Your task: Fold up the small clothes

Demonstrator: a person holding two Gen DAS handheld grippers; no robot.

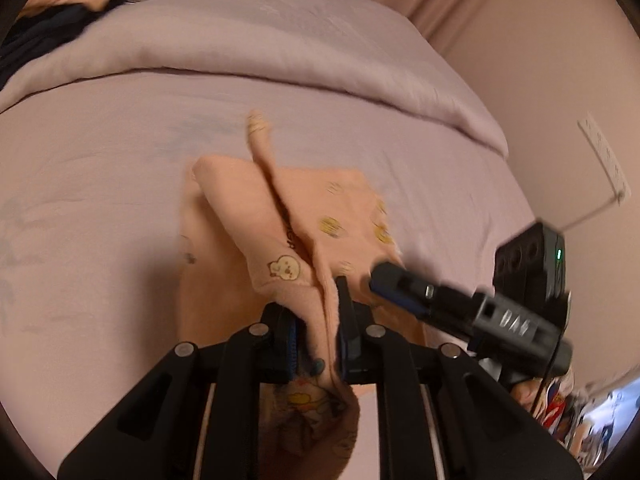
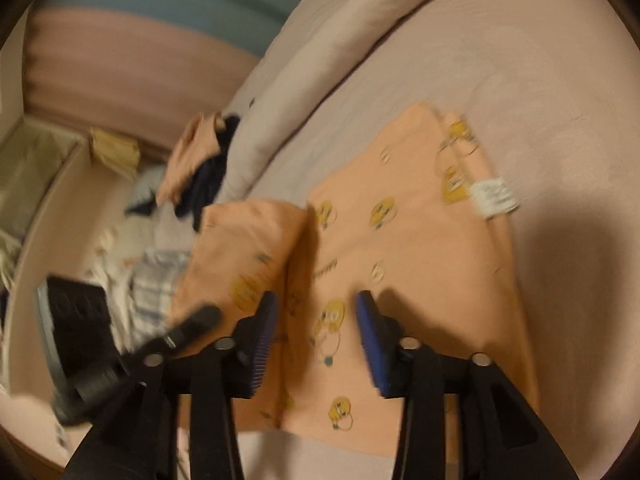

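Garment (image 1: 304,216), peach: my left gripper (image 1: 320,320) pinches one lifted fold; my right gripper (image 2: 316,340) gapes empty above it, mid-bed (image 1: 100,200).

Both my feeds are dim, warm pinkish indoor light. Heavy fisheye bend, dark vignette at the corners. Motion blur throughout, worst on the right wrist view's left side. Soft dark shadows fall on the bed (image 2: 560,240) beside the peach garment (image 2: 420,240).
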